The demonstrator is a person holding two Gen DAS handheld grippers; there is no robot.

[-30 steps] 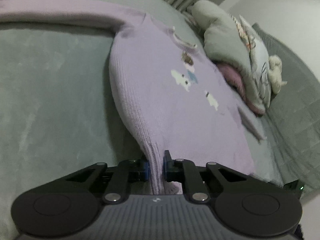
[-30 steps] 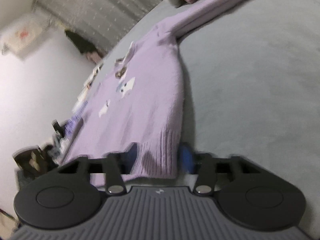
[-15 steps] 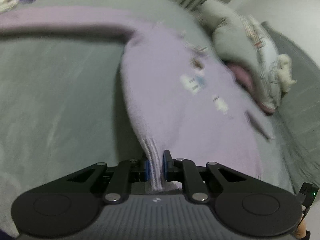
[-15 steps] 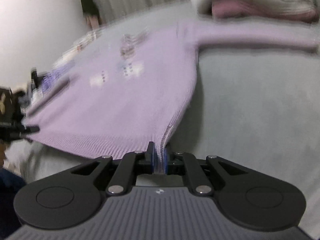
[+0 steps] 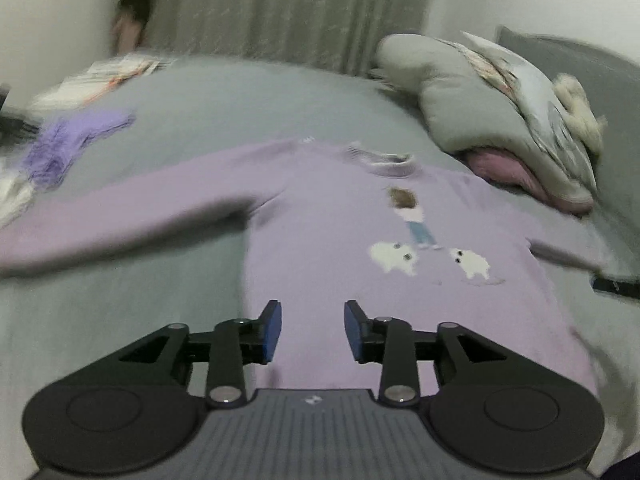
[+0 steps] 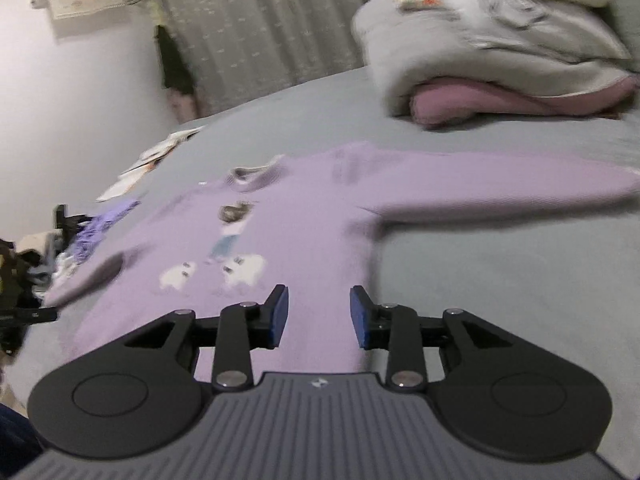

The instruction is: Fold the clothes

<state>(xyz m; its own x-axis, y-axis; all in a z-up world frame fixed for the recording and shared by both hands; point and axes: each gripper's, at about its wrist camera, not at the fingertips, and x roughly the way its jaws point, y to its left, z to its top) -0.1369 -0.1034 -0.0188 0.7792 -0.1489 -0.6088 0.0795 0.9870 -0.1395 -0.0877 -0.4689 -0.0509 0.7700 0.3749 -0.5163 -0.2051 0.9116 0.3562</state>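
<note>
A lilac knit sweater [image 5: 332, 248] with a girl-and-sheep picture lies flat, front up, on the grey bed [image 5: 120, 312], sleeves spread to both sides. It also shows in the right wrist view [image 6: 304, 216]. My left gripper [image 5: 313, 330] is open and empty over the sweater's lower left hem area. My right gripper [image 6: 319, 316] is open and empty over the lower right hem area. Neither touches the cloth that I can see. The hem itself is hidden behind the gripper bodies.
A grey duvet pile [image 5: 492, 120] with a pink pillow [image 5: 504, 168] sits at the bed's head on the right. A purple garment [image 5: 64, 144] and papers [image 5: 100, 80] lie at the far left. Curtains [image 5: 288, 12] hang behind.
Both grippers were shut on the sweater's hem corners; now both are open and have let it go. The sweater lies flat, and both cameras have swung to face it squarely.
</note>
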